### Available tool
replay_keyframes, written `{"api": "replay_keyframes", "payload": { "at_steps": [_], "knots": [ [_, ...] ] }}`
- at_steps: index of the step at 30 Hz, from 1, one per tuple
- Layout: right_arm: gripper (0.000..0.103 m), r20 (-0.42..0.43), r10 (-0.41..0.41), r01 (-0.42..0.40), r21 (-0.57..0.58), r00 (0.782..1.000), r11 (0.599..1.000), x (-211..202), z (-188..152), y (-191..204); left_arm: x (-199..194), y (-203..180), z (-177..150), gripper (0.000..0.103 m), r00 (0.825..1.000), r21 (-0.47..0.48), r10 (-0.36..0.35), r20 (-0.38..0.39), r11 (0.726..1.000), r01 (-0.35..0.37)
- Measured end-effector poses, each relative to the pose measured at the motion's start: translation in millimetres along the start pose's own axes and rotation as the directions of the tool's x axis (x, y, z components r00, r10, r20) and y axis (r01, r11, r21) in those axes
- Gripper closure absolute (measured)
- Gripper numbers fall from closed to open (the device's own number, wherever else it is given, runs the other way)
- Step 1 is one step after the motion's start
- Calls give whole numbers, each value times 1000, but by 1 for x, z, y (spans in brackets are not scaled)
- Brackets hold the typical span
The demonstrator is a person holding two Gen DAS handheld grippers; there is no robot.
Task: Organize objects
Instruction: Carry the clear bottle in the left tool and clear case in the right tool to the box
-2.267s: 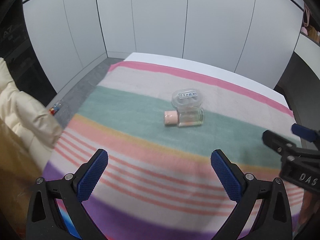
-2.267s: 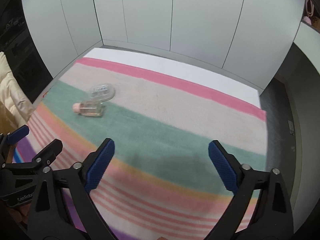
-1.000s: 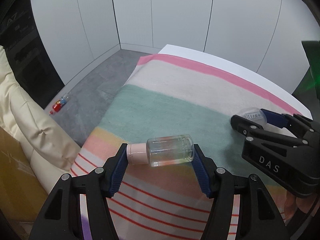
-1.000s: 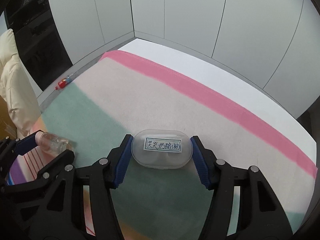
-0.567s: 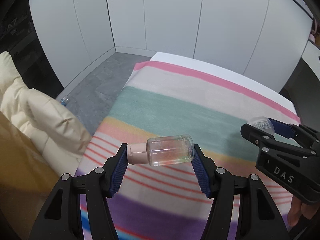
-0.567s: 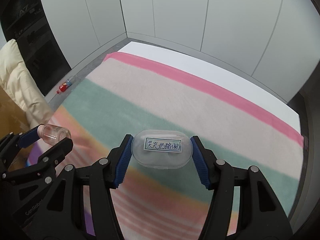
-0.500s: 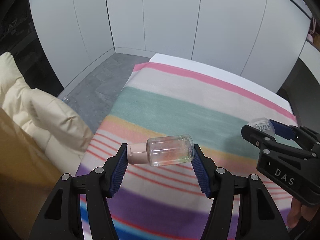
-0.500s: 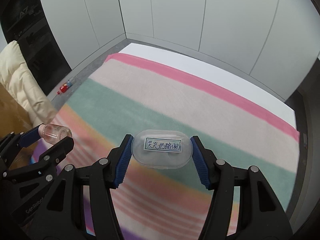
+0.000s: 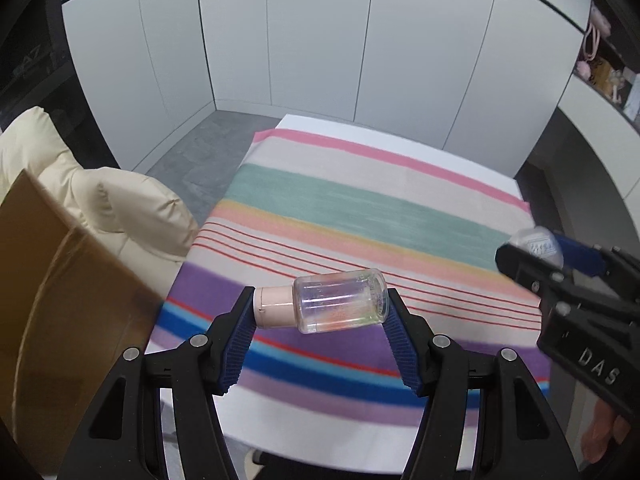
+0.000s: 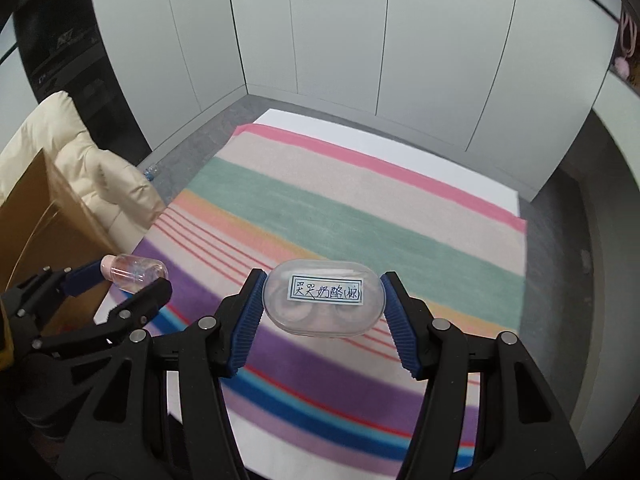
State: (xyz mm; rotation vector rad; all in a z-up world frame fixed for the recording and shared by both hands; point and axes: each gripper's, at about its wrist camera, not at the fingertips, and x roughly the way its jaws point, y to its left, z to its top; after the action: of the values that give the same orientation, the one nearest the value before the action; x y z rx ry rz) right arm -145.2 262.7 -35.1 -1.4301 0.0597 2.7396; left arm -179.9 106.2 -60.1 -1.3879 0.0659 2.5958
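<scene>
Left gripper (image 9: 320, 312) clamped the clear bottle (image 9: 340, 306) crosswise, pink cap leftward; right gripper (image 10: 322, 300) clamped the labelled oval case (image 10: 324, 298); both aloft over striped blanket (image 10: 360, 208); cardboard box (image 9: 52, 312) nearest the left.

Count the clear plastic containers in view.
2. A clear round bottle with a pink cap in the left gripper; a clear oval labelled case in the right gripper.

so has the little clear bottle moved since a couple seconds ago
Yes. The clear bottle lay on the blanket's green stripe; now the left tool holds it lifted, above the purple stripes at the near edge.
</scene>
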Motion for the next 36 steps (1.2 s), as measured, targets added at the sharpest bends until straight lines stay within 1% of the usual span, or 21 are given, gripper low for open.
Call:
{"api": "replay_keyframes", "payload": {
  "at_steps": [5,7,8,10,12,15,16,17,19,21,23,29,36],
  "knots": [
    [42,8,1,-1,-9,1000,1000,-33,-12,9,-49,2,-8,40,999,27,-15,49,1000,14],
    [42,-4,-20,20,-8,1000,1000,-48,-18,13,-70,5,-13,40,998,32,-28,58,999,26],
    [42,-6,-21,21,-5,1000,1000,-56,-20,14,-84,6,-17,40,997,49,-27,77,999,23],
    [42,3,-12,12,5,1000,1000,-73,-25,15,-100,10,-22,40,995,65,-30,97,998,24],
    [42,14,0,0,16,1000,1000,-83,-30,16,-109,19,-24,40,993,47,-49,105,998,44],
    [42,30,34,-36,41,999,999,-90,-32,17,-113,36,-25,40,991,-4,-66,117,998,67],
    [42,33,42,-43,48,999,998,-90,-32,18,-112,40,-26,40,991,-7,-62,120,998,64],
    [42,37,44,-46,57,998,997,-90,-31,18,-108,45,-26,40,992,-5,-43,123,999,44],
    [42,23,30,-31,38,999,999,-83,-28,25,-101,55,-26,40,992,-33,-13,128,999,17],
    [42,15,28,-29,35,999,999,-75,-25,30,-94,64,-26,40,993,-59,-4,115,998,11],
    [42,4,56,-56,43,998,998,-68,-23,35,-92,71,-27,40,994,-70,7,114,998,1],
    [42,33,74,-74,-21,997,997,-63,-16,62,-98,91,-28,40,990,-92,31,137,996,-18],
    [42,58,101,-95,-97,993,991,-63,-11,96,-103,116,-29,40,987,-136,66,145,990,-46]
  ]
}}
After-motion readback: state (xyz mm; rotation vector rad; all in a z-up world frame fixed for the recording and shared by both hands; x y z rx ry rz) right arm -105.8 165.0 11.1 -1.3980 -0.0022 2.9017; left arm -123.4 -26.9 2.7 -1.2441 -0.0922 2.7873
